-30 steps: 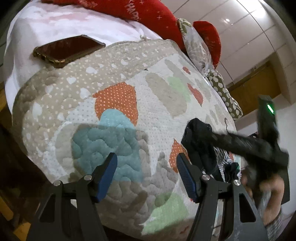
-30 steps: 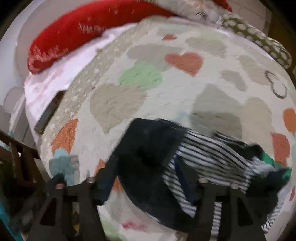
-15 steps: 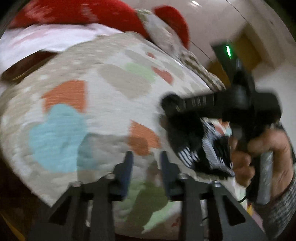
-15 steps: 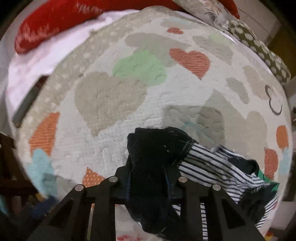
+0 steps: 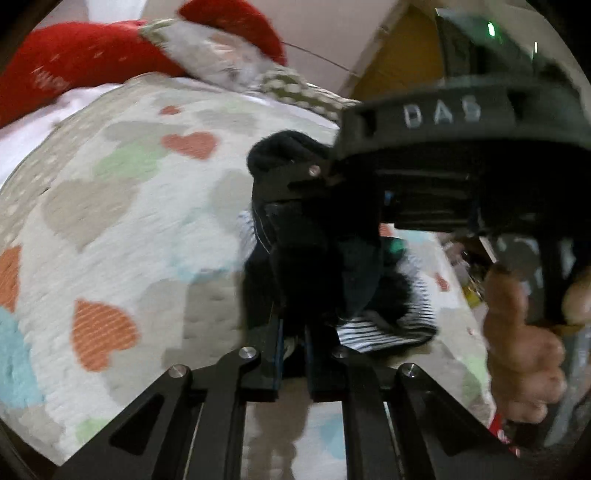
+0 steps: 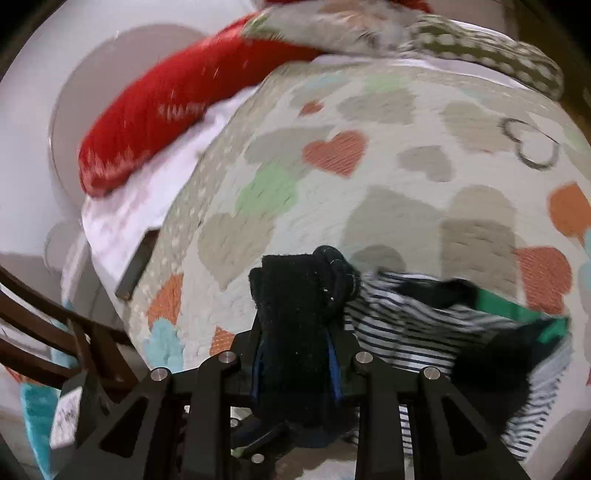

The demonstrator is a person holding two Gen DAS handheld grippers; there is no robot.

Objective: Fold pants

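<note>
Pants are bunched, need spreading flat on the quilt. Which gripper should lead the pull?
Right, likely. The right gripper is clamped on a thick dark fold of the pants. The left gripper has just closed; its hold is unclear.

Seen here: a bed under a quilted cover (image 6: 406, 206) patterned with hearts in orange, green, grey and pale blue. At its head, a long red pillow (image 6: 155, 122) lying on a white sheet (image 6: 147, 199), beside a floral pillow (image 5: 221, 55) and a dotted olive cushion (image 6: 517, 59). Behind, a plain pale wall (image 6: 29, 129) and a pale ceiling (image 5: 332, 29), meeting a yellow-brown panel (image 5: 406, 62) in the corner. Dark wooden furniture rails (image 6: 44, 317) at the bed's near left edge. Soft indoor light, blurred throughout.
</note>
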